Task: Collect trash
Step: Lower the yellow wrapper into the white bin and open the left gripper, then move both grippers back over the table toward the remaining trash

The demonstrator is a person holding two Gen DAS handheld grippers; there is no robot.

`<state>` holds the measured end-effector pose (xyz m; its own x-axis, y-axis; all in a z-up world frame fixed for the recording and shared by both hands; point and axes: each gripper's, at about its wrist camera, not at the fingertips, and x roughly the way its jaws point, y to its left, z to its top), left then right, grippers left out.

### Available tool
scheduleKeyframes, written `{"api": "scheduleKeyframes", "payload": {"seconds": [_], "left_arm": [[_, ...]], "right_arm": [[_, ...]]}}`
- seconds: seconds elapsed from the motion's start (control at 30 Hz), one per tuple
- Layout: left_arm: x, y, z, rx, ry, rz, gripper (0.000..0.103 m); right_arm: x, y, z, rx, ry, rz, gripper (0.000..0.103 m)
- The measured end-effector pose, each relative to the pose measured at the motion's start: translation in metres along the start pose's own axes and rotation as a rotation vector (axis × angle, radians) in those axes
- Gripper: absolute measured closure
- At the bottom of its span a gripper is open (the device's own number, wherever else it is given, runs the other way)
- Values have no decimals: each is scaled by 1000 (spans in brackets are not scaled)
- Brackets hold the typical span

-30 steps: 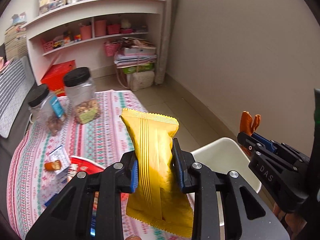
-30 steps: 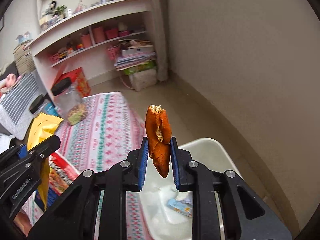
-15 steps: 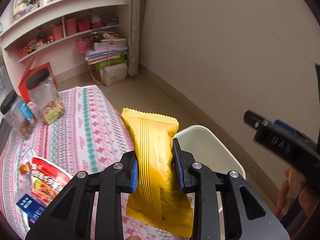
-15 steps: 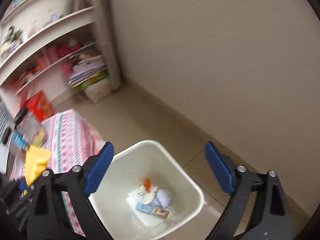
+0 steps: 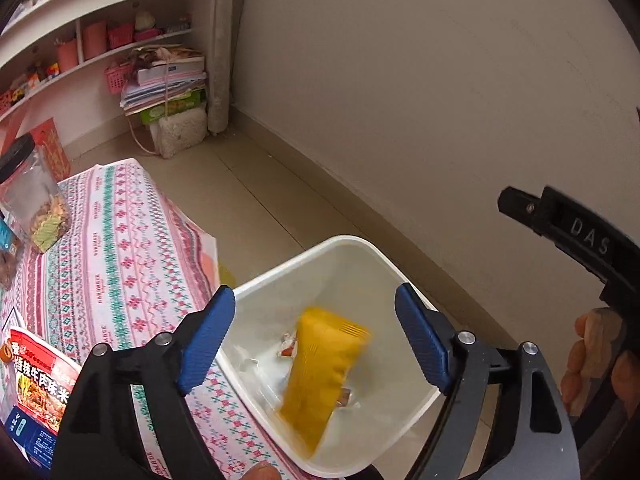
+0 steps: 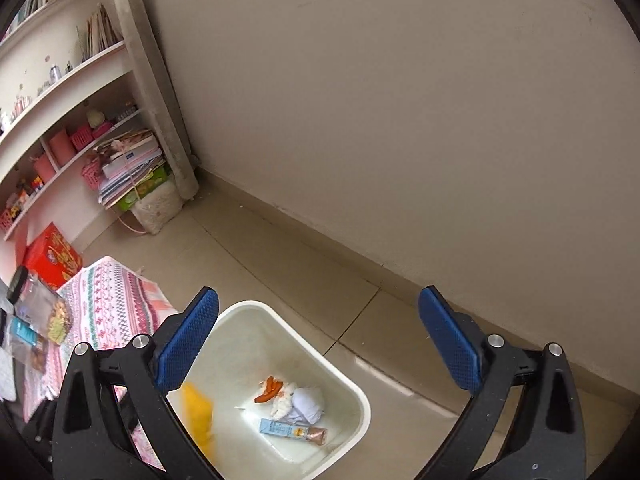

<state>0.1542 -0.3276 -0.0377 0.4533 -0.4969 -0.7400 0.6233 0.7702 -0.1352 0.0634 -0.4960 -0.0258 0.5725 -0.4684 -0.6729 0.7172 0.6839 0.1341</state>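
Against the far side of the room, a plain beige wall [image 6: 400, 120] meets a tan tiled floor [image 6: 280, 272], and curved white shelves [image 6: 60, 92] carry pink cups and small baskets. Below them a stack of books and papers [image 5: 164, 88] sits on a pale sack on the floor, beside a red box [image 6: 52, 256].

Nearer, the surface [image 5: 116, 248] is covered with a pink and green patterned cloth. On it stand clear jars [image 5: 32, 200] with black lids, and a red snack packet [image 5: 36, 380] lies at its near corner.

Just beside the surface, on the floor, stands the white trash bin [image 5: 408, 408]. Inside it lie an orange peel [image 6: 267, 390], crumpled white tissue [image 6: 304, 402] and a small blue-and-tan wrapper [image 6: 292, 430].

The left claw [image 5: 316, 344] is spread wide over the bin and grips nothing; the yellow snack bag [image 5: 324, 372] appears blurred between and below its blue pads, over the bin's interior, touching neither pad. The right claw [image 6: 318, 344] is likewise spread wide and holds nothing, above the bin's far rim.
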Motion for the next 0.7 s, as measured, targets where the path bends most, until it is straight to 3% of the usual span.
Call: {"api": "scheduleKeyframes", "payload": {"seconds": [0.13, 0.57, 0.7], "left_arm": [[-11, 13, 0, -6, -31, 61, 23], [-63, 67, -4, 1, -222, 343, 23], [-68, 89, -1, -64, -202, 376, 23]], "right_arm": [[-7, 13, -3, -48, -59, -35, 7], [-16, 87, -27, -153, -96, 14, 7], [-20, 108, -34, -193, -111, 18, 7]]}}
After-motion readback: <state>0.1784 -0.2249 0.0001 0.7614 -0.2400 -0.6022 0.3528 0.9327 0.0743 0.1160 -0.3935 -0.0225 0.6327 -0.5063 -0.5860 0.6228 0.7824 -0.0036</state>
